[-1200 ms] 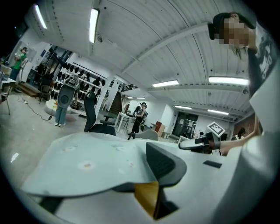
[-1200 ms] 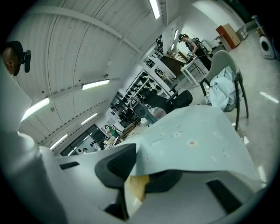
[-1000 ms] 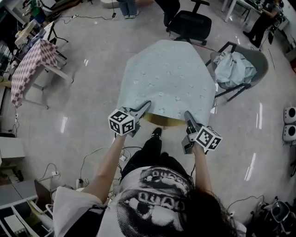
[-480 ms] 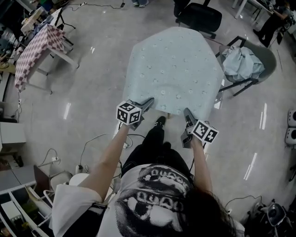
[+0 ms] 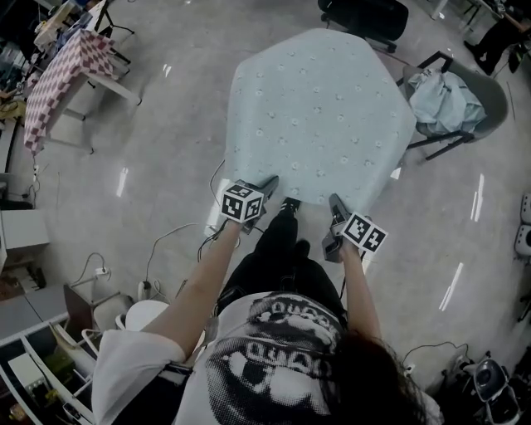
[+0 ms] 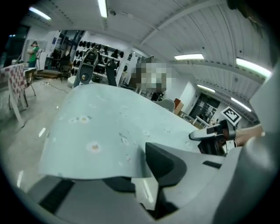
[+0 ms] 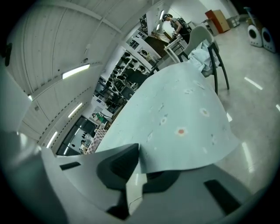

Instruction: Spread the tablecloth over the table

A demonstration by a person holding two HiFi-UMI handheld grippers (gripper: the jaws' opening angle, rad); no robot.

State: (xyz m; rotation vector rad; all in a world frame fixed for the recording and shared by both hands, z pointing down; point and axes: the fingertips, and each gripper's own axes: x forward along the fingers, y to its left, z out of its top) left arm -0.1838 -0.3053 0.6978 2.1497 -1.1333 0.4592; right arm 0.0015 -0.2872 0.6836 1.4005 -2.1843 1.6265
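Observation:
A pale blue-green tablecloth (image 5: 319,108) with small flower spots lies over the table and hides its top. My left gripper (image 5: 270,183) holds the cloth's near left corner; its jaws are closing with the hem (image 6: 109,127) pinched between them. At the near right corner my right gripper (image 5: 334,202) is shut on the hem (image 7: 179,118), which hangs just past the table's near side. In the left gripper view the cloth edge runs into the jaws (image 6: 146,175), and the right gripper (image 6: 205,134) shows beyond it. The right gripper view shows the same clamp (image 7: 135,170).
A grey chair (image 5: 452,95) with a bundle of pale cloth stands right of the table. A black office chair (image 5: 365,12) is behind it. A table with a checkered cloth (image 5: 58,83) is far left. Cables (image 5: 166,249) trail on the floor near my feet.
Both grippers have come down with the near hem. The wooden table edge seen a second ago is now covered, and the cloth lies flatter over the top.

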